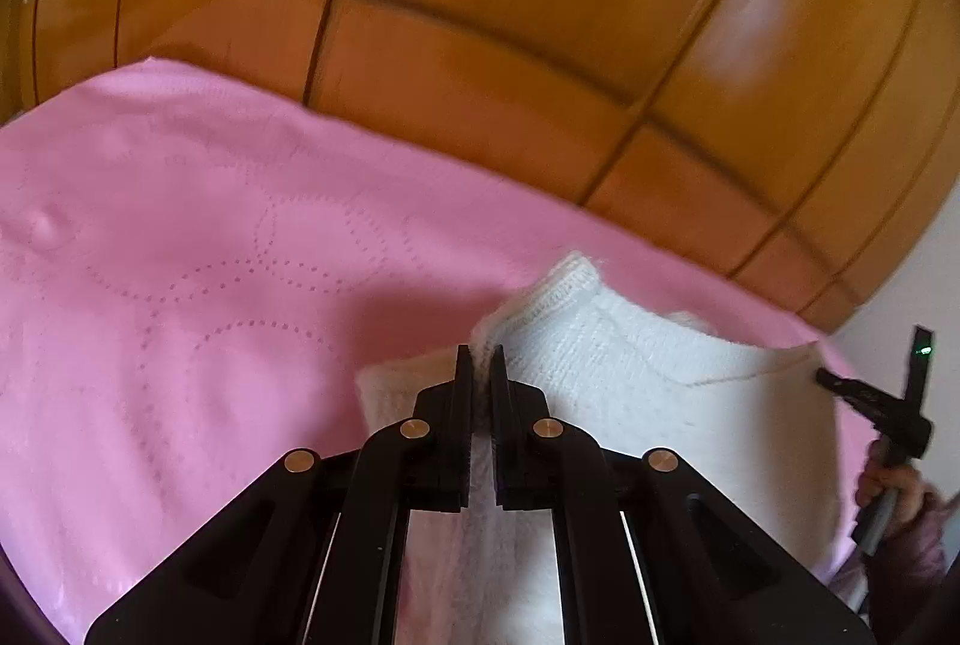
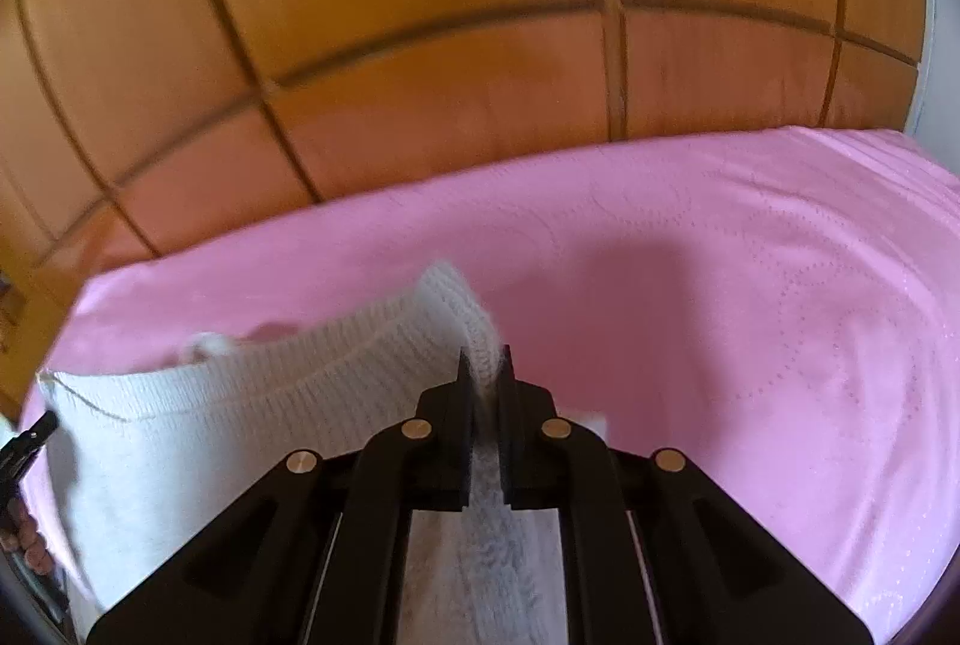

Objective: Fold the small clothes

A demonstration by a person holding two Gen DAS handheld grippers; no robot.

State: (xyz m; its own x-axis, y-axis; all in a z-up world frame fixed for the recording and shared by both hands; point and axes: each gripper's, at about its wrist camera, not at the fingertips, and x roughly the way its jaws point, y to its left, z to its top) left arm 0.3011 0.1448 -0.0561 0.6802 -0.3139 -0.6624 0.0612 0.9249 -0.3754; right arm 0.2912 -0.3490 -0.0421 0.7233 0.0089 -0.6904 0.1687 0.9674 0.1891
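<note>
A small white knitted garment [image 1: 648,375] hangs stretched between both grippers above a pink bedspread [image 1: 180,255]. My left gripper [image 1: 481,363] is shut on one ribbed edge of it. My right gripper [image 2: 485,366] is shut on the opposite ribbed edge of the garment [image 2: 240,405]. In the left wrist view the right gripper [image 1: 864,399] shows at the far right, held by a hand. In the right wrist view the left gripper's tip [image 2: 30,435] shows at the far left edge.
The pink bedspread [image 2: 750,315] has a dotted quilted pattern and spreads wide on both sides. A wooden panelled wardrobe [image 1: 510,15] stands behind the bed. A white wall [image 1: 924,285] shows at the right.
</note>
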